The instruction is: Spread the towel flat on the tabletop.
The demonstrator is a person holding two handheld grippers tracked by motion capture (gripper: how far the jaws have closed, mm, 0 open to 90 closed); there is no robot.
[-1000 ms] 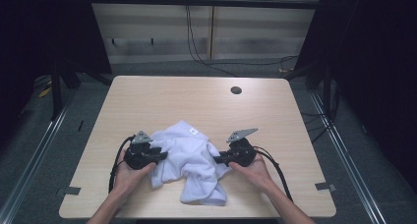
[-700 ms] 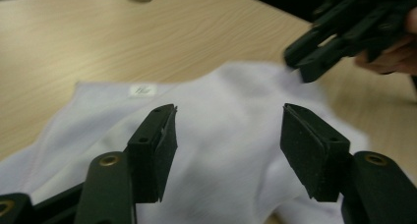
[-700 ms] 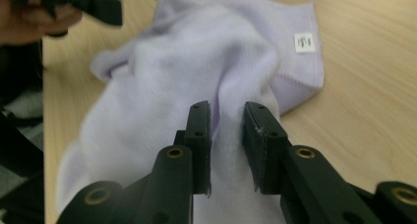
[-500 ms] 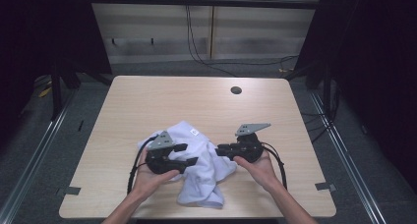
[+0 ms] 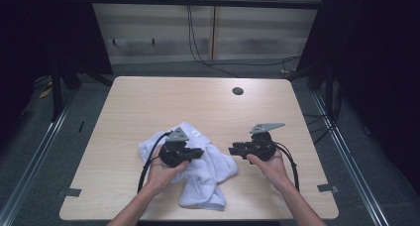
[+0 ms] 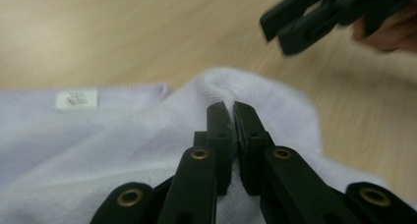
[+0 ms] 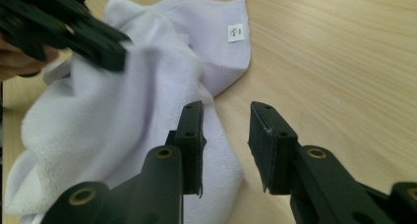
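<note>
One white towel (image 5: 198,169) lies crumpled on the bench (image 5: 148,102) near the front edge, soft, light and floppy by the look of it, so I'd take it by a hem or corner, since a fold from the middle will only drag and bunch. The left tool (image 6: 232,117) has just closed and pinches a raised fold. The right tool (image 7: 225,135), just beside the towel's right edge, has been opening and holds nothing.

Lab: black-curtained bay (image 5: 59,32), lone table (image 5: 148,102)
</note>
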